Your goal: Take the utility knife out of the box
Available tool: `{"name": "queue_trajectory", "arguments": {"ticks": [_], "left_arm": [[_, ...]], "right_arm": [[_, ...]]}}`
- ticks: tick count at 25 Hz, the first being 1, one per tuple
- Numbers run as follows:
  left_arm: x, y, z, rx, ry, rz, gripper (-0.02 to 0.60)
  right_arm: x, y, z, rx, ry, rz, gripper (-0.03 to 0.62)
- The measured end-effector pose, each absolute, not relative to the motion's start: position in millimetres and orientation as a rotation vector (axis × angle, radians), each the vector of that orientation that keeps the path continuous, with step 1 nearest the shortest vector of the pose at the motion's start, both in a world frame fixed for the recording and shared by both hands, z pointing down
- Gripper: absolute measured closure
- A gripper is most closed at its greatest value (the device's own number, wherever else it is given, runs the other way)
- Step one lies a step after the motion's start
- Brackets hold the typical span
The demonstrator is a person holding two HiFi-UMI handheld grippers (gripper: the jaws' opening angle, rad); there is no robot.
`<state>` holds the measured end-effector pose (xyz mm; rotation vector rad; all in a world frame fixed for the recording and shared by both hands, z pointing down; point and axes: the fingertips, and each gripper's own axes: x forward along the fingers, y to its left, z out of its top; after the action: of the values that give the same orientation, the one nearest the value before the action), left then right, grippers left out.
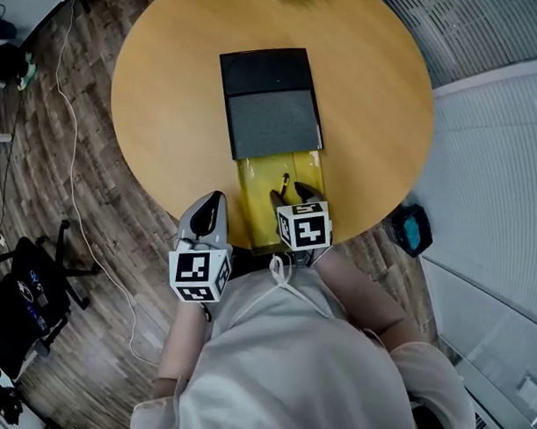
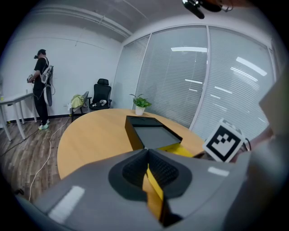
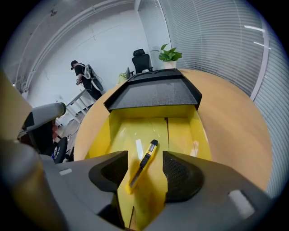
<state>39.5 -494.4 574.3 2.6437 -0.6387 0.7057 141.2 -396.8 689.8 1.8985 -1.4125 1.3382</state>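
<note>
— Two tongs are hovering over the worktop point(image 1: 166, 118); what are mine doing?

— Your right tongs point(image 3: 144, 166) are standing wide apart, gripping nothing; the utility knife point(image 3: 142, 164) is lying between them on the open box's point(image 3: 181, 131) yellow floor; your left tongs point(image 2: 147, 156) are pressing shut, empty, beside the box.

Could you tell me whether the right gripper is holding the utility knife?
No, the right gripper stands open, with the utility knife lying on the yellow tray between its jaws.
</note>
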Motion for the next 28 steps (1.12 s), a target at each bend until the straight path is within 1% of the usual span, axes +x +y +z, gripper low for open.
{"name": "queue_trajectory", "arguments": {"ticks": [3, 8, 12, 15, 17, 19, 28], "left_arm": [[42, -500, 581, 2.636, -0.628, 0.721, 0.577], [42, -503, 586, 2.617, -0.634, 0.727, 0.577], [44, -499, 587, 2.617, -0.625, 0.726, 0.577], [44, -500, 588, 2.621, -0.617, 0.732, 0.577], [43, -498, 587, 2.623, -0.614, 0.731, 0.577], [43, -496, 584, 2.625, -0.607, 0.727, 0.576], [25, -493, 570, 2.644, -0.576, 0.727, 0.577]], "right_arm": [[144, -401, 698, 1.9, -1.361, 1.314, 0.352], [145, -403, 701, 1.923, -1.282, 1.238, 0.382], [147, -402, 703, 1.915, -1.285, 1.222, 0.393], [149, -404, 703, 1.902, -1.302, 1.215, 0.45], [150, -403, 703, 1.899, -1.3, 1.222, 0.504], [151, -401, 702, 1.894, -1.297, 1.231, 0.522], [141, -396, 688, 1.914, -1.356, 1.289, 0.528]]}}
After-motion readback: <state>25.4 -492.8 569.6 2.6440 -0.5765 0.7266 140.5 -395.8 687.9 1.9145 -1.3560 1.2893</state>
